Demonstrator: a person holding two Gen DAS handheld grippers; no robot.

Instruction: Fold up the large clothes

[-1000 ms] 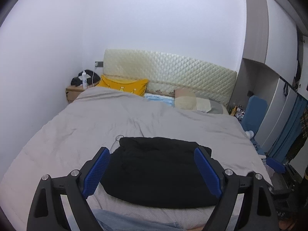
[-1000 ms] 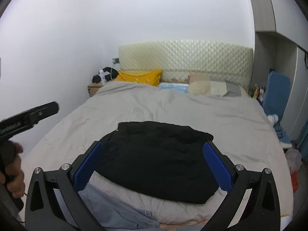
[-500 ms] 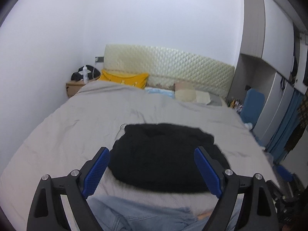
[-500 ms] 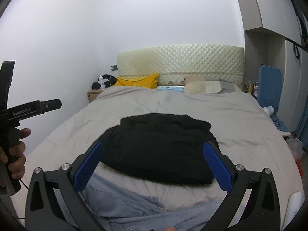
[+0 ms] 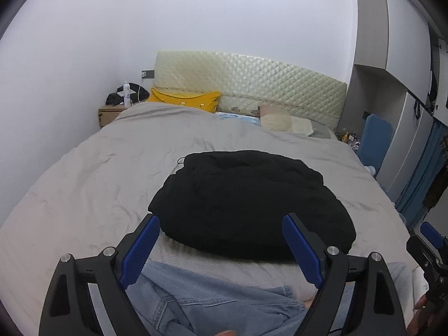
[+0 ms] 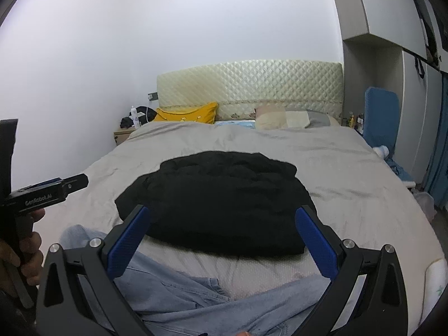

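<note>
Black garment point(image 5: 249, 201) lies folded on the bed point(image 5: 84, 182), just ahead of both claws: left claw point(image 5: 221, 250) and right claw point(image 6: 224, 242) spread wide, gripping nothing.

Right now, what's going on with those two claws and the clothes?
Left gripper open, right gripper open, both empty. Black garment folded on bed. Light-blue jeans nearest, untouched.

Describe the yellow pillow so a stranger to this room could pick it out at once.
Start at the cream quilted headboard at the far end of the bed. At its left end, nearest the wooden nightstand, the yellow pillow leans against it. It is the only bright yellow one; the pillows to its right are pale beige and grey.
</note>
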